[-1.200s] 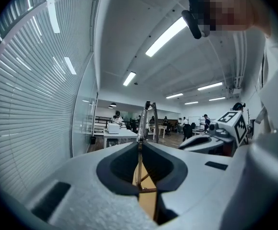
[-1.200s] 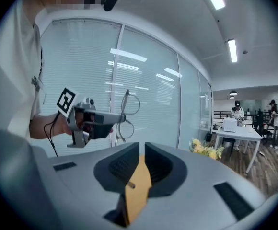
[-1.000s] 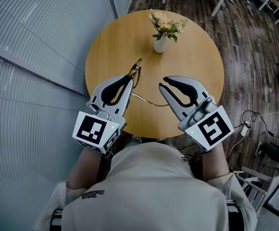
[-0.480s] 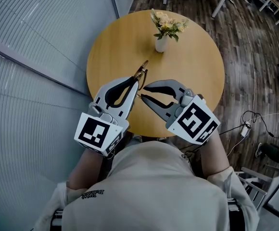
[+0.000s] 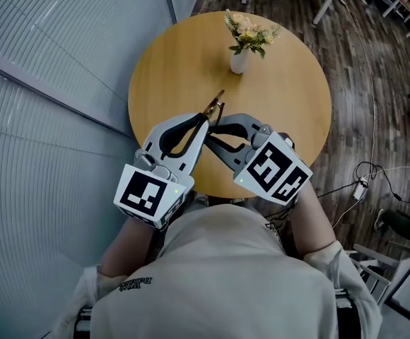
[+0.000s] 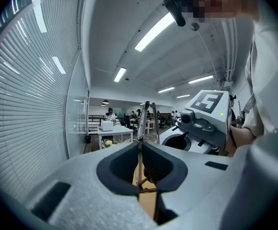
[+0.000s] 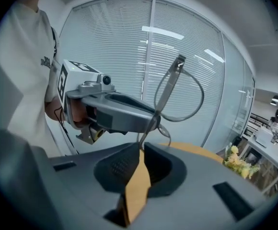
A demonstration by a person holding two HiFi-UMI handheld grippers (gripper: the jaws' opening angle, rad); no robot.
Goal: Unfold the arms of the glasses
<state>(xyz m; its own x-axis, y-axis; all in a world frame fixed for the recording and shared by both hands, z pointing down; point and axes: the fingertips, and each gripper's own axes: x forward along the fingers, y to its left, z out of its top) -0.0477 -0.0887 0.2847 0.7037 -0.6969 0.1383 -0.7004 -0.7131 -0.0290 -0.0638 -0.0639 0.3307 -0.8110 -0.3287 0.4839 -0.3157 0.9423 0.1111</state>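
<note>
Over the round table (image 5: 290,104), the right gripper (image 5: 211,128) has swung in and clamps the glasses (image 5: 217,102); the left gripper (image 5: 203,121) stays clenched on them.

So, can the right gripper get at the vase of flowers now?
Probably not yet: the table toward the vase is bare, but the right gripper is shut on the glasses, which the left gripper also holds.

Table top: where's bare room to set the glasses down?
Widest bare wood is the right half of the table, between the flower vase and the near edge. Also free: the far-left arc beside the flower vase. Crowded: near-left, where the left gripper and right gripper both clamp the glasses.
</note>
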